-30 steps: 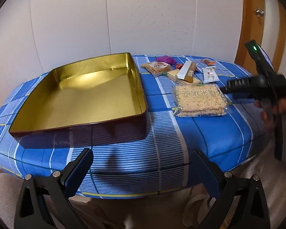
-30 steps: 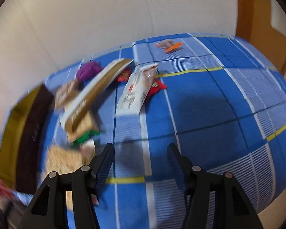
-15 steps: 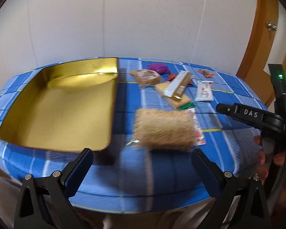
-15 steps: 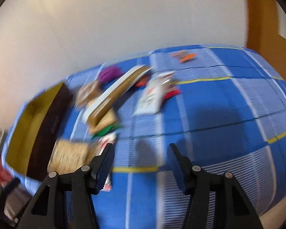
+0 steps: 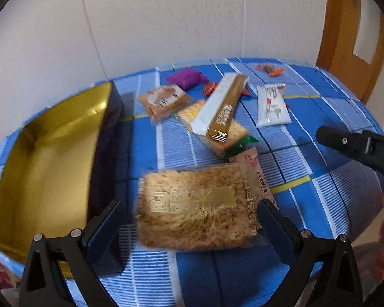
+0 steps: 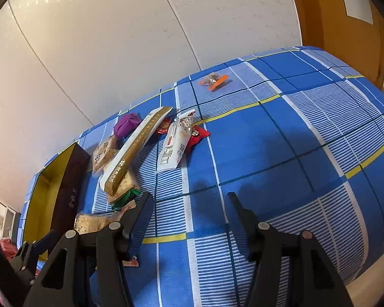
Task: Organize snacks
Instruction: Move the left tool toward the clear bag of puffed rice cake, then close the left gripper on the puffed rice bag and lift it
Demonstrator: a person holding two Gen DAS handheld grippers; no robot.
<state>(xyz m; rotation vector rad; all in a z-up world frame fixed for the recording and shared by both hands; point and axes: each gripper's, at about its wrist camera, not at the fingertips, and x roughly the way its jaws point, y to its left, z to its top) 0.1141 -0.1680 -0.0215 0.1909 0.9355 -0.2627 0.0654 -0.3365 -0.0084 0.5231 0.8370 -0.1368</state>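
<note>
Blue plaid tablecloth [image 6: 256,138] over a table, pale panelled wall [image 5: 166,20] behind, wooden door [image 5: 350,30] at the far right.

Left gripper [image 5: 189,220]: jaws spread wide, nothing clamped. Between the fingers, from the wrist camera, lies the large clear pack of crispy rice cake [image 5: 199,209] with gold lettering; contact with the pads cannot be judged, the pack being blurred. Left of the gripper: rectangular tin [image 5: 51,158], gold inside, dark outside, nothing visible in it.

Ahead of the left gripper, nearest first:
- cracker pack with green end [image 5: 230,135], partly under the next item;
- long white-and-gold bar [image 5: 222,107], lying across the crackers;
- biscuit pack in clear wrap [image 5: 163,101], ahead-left;
- white sachet [image 5: 271,106], ahead-right;
- small red wrapped candies [image 5: 210,88], beside the bar's far end;
- purple pouch [image 5: 187,78], near the wall;
- small orange packet [image 5: 270,69], farthest, apart from the rest.

Right gripper [image 6: 189,209]: jaws apart, holding nothing, over bare cloth. The snack cluster lies ahead-left of it; its tip shows at the right edge of the left wrist view.
</note>
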